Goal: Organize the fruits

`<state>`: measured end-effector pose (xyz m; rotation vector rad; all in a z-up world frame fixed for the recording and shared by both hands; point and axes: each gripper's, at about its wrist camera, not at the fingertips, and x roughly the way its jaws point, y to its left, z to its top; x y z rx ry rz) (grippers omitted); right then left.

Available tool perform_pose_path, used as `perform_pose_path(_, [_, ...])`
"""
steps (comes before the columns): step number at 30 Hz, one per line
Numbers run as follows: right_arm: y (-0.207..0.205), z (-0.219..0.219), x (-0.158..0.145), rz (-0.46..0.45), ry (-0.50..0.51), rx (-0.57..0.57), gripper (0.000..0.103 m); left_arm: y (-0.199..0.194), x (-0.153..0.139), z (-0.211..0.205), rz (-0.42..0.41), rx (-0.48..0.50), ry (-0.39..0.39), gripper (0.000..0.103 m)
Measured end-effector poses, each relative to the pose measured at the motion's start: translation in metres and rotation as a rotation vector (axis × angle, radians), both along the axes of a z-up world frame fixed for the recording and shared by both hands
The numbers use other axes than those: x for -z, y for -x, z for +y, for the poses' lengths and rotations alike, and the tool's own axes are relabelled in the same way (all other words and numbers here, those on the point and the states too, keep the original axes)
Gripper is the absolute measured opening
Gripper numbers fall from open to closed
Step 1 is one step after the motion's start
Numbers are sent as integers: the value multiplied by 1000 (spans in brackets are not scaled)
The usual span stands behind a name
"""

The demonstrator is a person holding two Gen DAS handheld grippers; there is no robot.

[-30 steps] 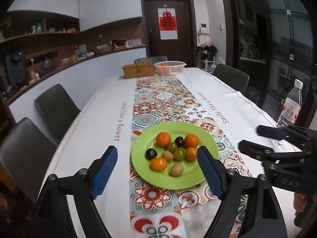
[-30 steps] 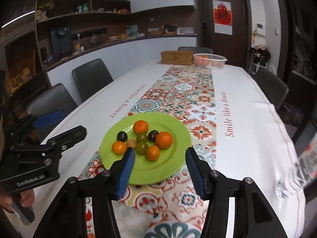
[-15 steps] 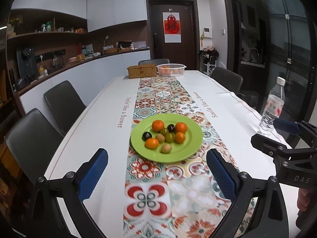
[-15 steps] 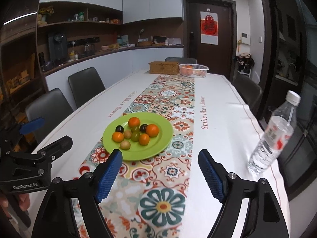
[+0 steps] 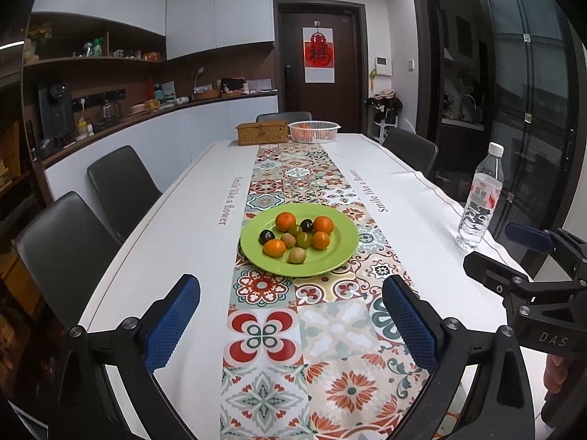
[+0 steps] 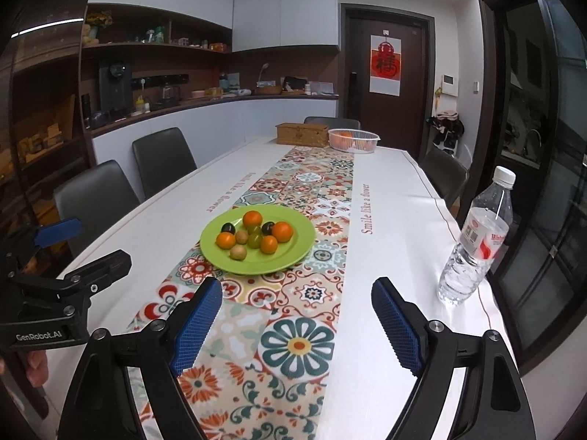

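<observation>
A green plate (image 5: 332, 258) (image 6: 295, 253) sits on the patterned runner in the middle of the table. On it lie several fruits grouped together: oranges (image 5: 285, 221) (image 6: 252, 217), dark plums (image 5: 266, 236), green fruits (image 5: 303, 239) and brownish kiwis (image 5: 297, 255). My left gripper (image 5: 290, 293) hovers open over the runner, short of the plate, with nothing between its blue pads. My right gripper (image 6: 297, 289) is open too, empty, and also back from the plate. Each gripper shows at the edge of the other's view: the right gripper (image 5: 513, 253) and the left gripper (image 6: 73, 245).
A water bottle (image 5: 480, 198) (image 6: 477, 242) stands near the table's right edge. At the far end are a wicker box (image 5: 261, 132) and a white basket (image 5: 314, 131) holding oranges. Dark chairs (image 5: 121, 183) line both sides.
Both grippers have drawn back from the plate, which now looks smaller and farther away. Both pairs of jaws have spread wider. The bottle has come into the right wrist view.
</observation>
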<state>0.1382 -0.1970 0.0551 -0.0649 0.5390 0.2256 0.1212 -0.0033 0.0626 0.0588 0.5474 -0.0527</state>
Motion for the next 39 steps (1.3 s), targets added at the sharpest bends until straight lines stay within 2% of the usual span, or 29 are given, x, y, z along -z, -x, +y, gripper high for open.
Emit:
perform_pose_path(27, [43, -15, -2, -26, -8, 6, 84, 40, -7, -13, -33, -8, -18, 103])
perform_pose_path(39, [46, -15, -1, -29, -6, 7, 84, 49, -11, -11, -56, 7, 12, 103])
